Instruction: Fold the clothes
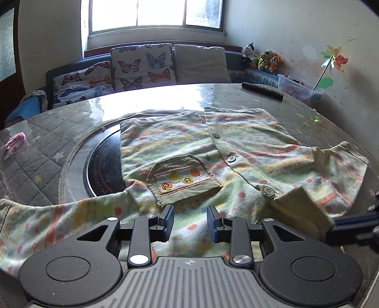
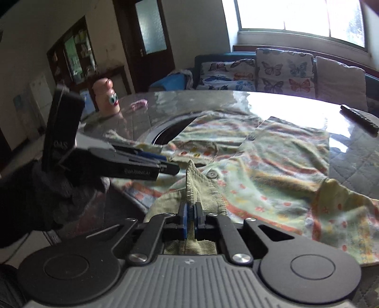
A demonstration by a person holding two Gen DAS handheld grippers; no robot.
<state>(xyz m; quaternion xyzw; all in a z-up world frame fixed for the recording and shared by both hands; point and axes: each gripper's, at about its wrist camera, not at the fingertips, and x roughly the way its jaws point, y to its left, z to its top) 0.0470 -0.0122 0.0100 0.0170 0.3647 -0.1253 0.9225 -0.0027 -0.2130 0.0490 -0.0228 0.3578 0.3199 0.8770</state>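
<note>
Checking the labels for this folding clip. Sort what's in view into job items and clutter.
Job items:
child's shirt spread on the table
left gripper, open over it
right gripper, shut on its collar

Lying about:
remote control
pink cloth scrap
peach toy bottle
pinwheel

A home living room: a sofa (image 1: 142,68) with butterfly-print cushions (image 1: 142,62) sits under a bright window (image 1: 156,14) at the top of the frame. Soft toys (image 1: 263,59) and a paper pinwheel (image 1: 335,59) line the upper right, and a wooden door (image 2: 149,35) with frosted glass stands at the upper left of the right wrist view.
</note>
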